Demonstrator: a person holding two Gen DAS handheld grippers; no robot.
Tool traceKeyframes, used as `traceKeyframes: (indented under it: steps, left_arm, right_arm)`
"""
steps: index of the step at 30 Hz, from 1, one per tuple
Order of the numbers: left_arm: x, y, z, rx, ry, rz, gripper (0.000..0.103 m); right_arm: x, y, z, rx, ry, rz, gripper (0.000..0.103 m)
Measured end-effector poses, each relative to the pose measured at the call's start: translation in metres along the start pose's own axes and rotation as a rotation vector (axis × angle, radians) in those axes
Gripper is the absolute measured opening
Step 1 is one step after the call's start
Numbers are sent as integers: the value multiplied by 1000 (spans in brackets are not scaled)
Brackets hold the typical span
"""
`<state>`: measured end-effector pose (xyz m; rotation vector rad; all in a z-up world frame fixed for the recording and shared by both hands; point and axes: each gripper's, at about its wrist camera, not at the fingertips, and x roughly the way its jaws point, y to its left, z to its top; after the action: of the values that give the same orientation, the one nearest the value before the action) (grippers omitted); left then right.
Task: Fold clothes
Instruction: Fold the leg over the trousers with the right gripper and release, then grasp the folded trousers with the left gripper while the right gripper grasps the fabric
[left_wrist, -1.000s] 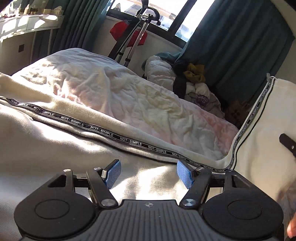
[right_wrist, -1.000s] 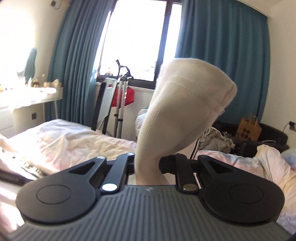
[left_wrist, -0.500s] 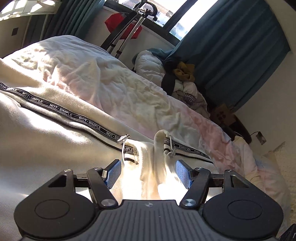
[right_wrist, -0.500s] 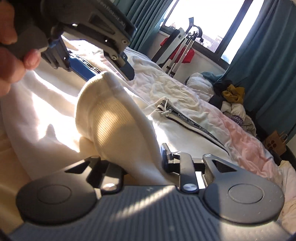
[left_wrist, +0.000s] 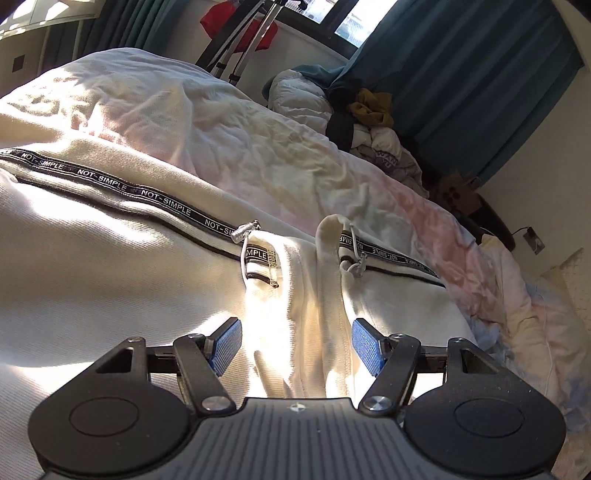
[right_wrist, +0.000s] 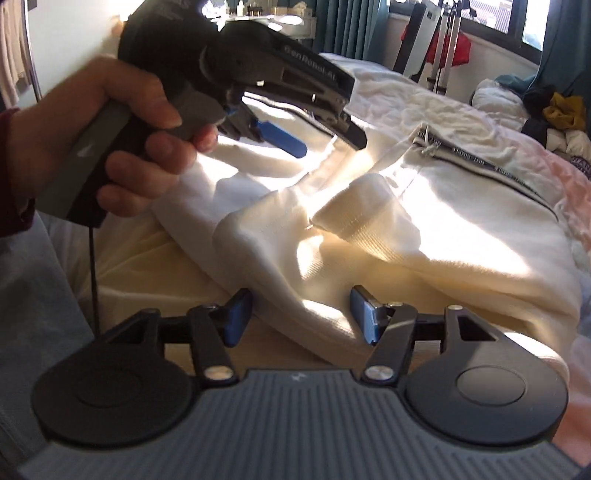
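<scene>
A cream zip jacket (left_wrist: 110, 288) with black "NOT-SIMPLE" tape (left_wrist: 162, 201) lies spread on the bed. My left gripper (left_wrist: 295, 345) hovers low over it, open, and a soft fold of the cloth runs between its blue pads without being pressed. In the right wrist view a hand (right_wrist: 122, 147) holds the left gripper (right_wrist: 325, 142) above the jacket. My right gripper (right_wrist: 300, 319) has its jaws opening. The sleeve (right_wrist: 295, 258) lies loose between them on the jacket body, with its ribbed cuff (right_wrist: 354, 218) resting further out.
The bed (left_wrist: 258, 140) has a rumpled white and pink duvet. A pile of clothes (left_wrist: 365, 122) sits at its far end before teal curtains (left_wrist: 461, 74). A folded metal frame (left_wrist: 236, 48) with a red item leans under the window. A paper bag (left_wrist: 456, 188) stands on the floor.
My right gripper swung down with the sleeve cuff, laid it on the jacket and opened off it. The left gripper dipped closer to the cloth near the zip ends.
</scene>
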<state>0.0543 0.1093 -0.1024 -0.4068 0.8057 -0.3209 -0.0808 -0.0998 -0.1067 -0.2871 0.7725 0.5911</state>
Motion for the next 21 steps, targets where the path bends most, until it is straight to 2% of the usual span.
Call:
traceKeyframes:
  steps: [3, 6, 10, 14, 21]
  left_arm:
    - [6, -1, -1, 14, 4, 11, 67]
    - [5, -3, -1, 14, -6, 7, 67]
    - [-10, -11, -1, 28, -35, -55, 67]
    - [-30, -26, -4, 69, -62, -163, 67]
    - [-28, -51, -22, 158, 30, -258, 65]
  right_arm:
    - [-6, -8, 1, 83, -23, 32, 63]
    - [-23, -27, 2, 234, -86, 98, 61]
    - [-51, -54, 4, 389, -187, 120, 61]
    - [-83, -70, 2, 393, -244, -54, 61]
    - [-54, -95, -3, 300, -70, -297, 61]
